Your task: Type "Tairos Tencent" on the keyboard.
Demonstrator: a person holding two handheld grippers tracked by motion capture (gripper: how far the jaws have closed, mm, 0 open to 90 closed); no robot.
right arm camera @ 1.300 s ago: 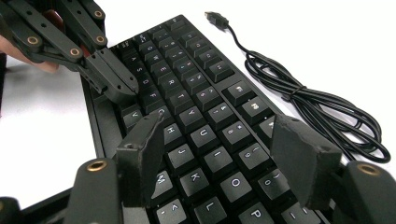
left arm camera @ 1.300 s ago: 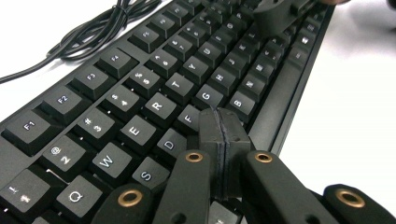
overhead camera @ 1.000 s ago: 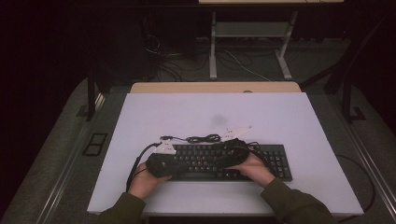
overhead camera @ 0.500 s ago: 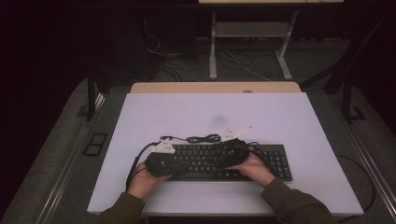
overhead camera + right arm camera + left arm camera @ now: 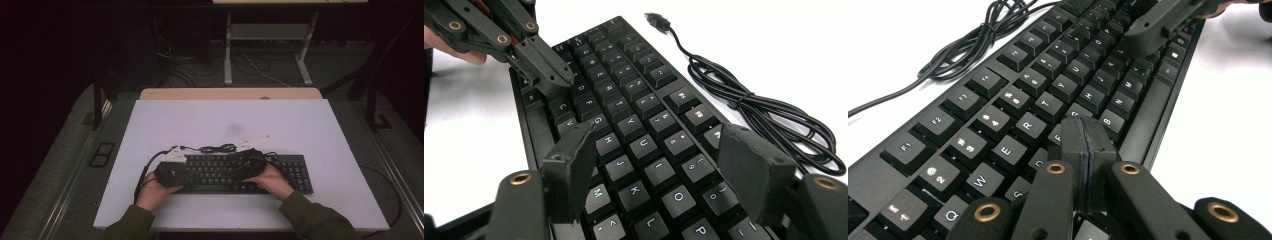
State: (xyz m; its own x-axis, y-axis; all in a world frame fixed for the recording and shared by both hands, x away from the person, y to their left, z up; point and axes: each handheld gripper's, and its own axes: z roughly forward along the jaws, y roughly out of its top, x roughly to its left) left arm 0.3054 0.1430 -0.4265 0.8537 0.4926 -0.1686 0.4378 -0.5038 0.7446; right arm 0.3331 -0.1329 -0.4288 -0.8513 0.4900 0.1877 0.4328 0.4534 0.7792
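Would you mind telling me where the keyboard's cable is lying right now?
In the high view the cable lies bundled on the white table, just behind the keyboard at its far edge, between the two grey plates.

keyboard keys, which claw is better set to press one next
Left, probably. The left claw is shut into one narrow tip resting low over the keyboard near the F and G keys. The right claw stands open, jaws straddling several keys, so it would need closing first.
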